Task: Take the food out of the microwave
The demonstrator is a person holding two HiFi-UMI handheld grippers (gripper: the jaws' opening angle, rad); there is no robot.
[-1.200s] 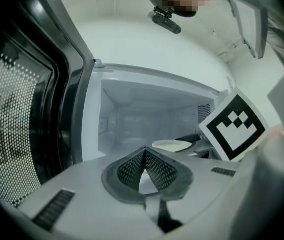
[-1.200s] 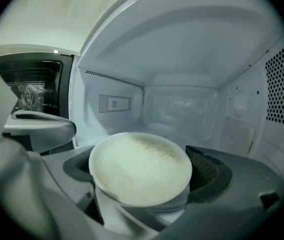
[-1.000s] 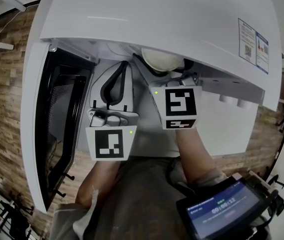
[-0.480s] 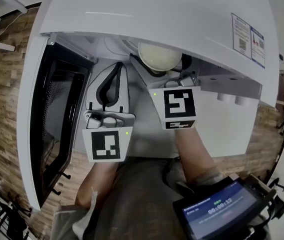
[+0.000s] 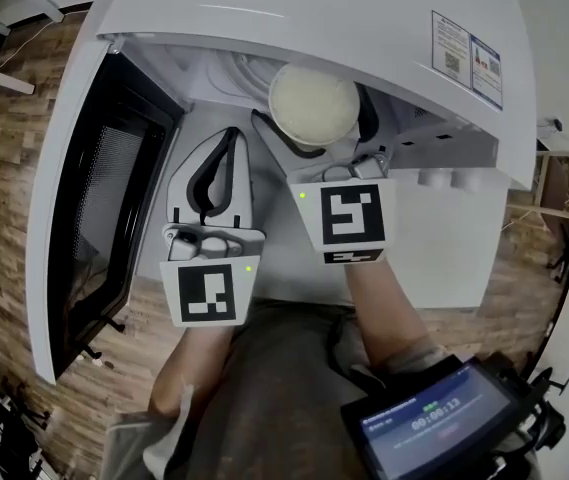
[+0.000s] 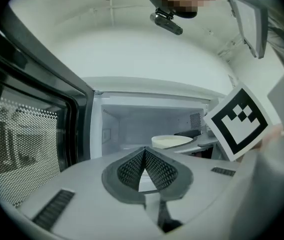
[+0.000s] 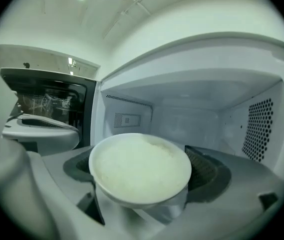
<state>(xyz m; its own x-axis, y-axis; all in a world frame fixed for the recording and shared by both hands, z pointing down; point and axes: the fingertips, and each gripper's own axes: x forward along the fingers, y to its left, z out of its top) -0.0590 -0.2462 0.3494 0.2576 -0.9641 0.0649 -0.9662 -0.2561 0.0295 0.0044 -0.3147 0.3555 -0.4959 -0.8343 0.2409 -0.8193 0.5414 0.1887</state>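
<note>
A white bowl of rice point(image 5: 313, 103) hangs at the mouth of the white microwave point(image 5: 324, 18), with my right gripper point(image 5: 319, 133) shut on it. In the right gripper view the bowl point(image 7: 140, 165) fills the space between the two jaws, and the lit microwave cavity point(image 7: 196, 116) lies behind it. My left gripper point(image 5: 230, 136) is shut on nothing, just left of the bowl and in front of the opening. In the left gripper view its pads point(image 6: 151, 166) meet at the tip, and the bowl point(image 6: 170, 141) shows beyond them to the right.
The microwave door point(image 5: 89, 193) stands swung open at the left, close to the left gripper. Two knobs point(image 5: 442, 178) sit on the panel right of the opening. A device with a lit screen point(image 5: 434, 428) is at the lower right. Wooden flooring point(image 5: 4, 168) lies below.
The right gripper has drawn the bowl of rice outward from the cavity, so more of the bowl shows under the microwave's top edge. The left gripper has hardly moved.
</note>
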